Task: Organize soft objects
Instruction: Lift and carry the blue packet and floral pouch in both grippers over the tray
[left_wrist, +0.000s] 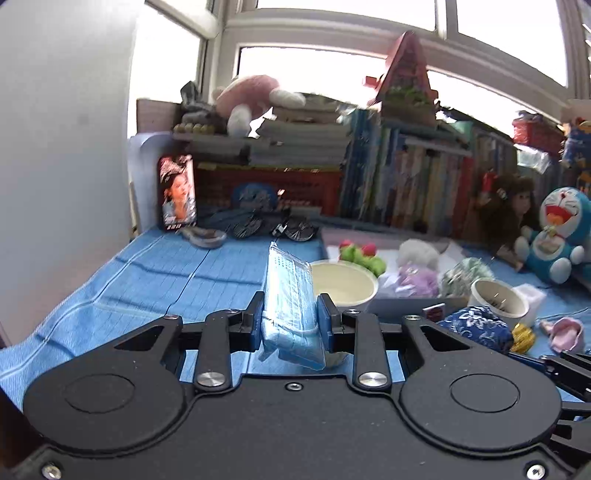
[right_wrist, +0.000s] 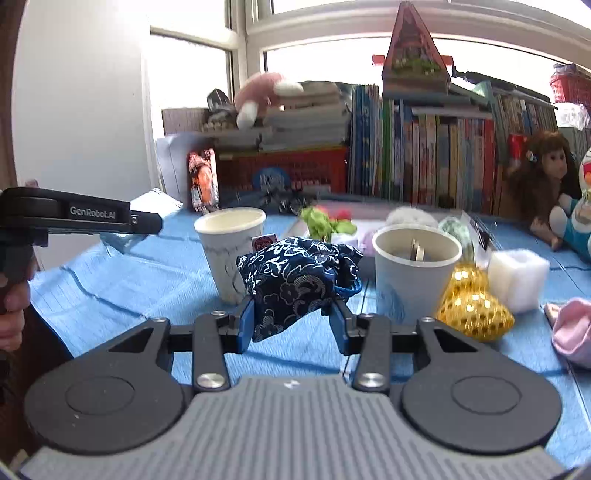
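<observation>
- Your left gripper (left_wrist: 289, 317) pinches a clear pack of blue face masks (left_wrist: 290, 295). The blue pads (left_wrist: 255, 323) press on both sides of the pack, and it sticks up off the blue cloth (left_wrist: 147, 273).
- Your right gripper (right_wrist: 293, 321) pinches a dark blue pouch w/ white flower print (right_wrist: 299, 277). The pouch bulges up above the pads (right_wrist: 245, 325) and hangs clear of the cloth.
- Landmark = the white paper cup w/ grey marks (right_wrist: 231, 247), seen from the right wrist cam.
- The pouch is in front of that cup, a bit to its right, and covers part of it.
- A 2nd paper cup (right_wrist: 415, 273) stands well to the right of the landmark cup, w/ something thin inside; can't tell what.
- A shiny gold mesh bag (right_wrist: 474, 306) lies farther right, touching the 2nd cup's base.
- A white foam block (right_wrist: 517, 275) sits beyond the gold bag, and a pink soft thing (right_wrist: 572, 328) lies past that, at the edge of the view.
- Left of the cup, the body of your left gripper (right_wrist: 74, 218) pokes in from the side, w/ your hand (right_wrist: 13, 310) under it.
- Behind the cup are a green and red plush (right_wrist: 325, 219), a row of books (right_wrist: 424, 155) and a brown monkey toy (right_wrist: 543, 177).
- On the left wrist cam the masks pack is just left of the same cup (left_wrist: 343, 284).
</observation>
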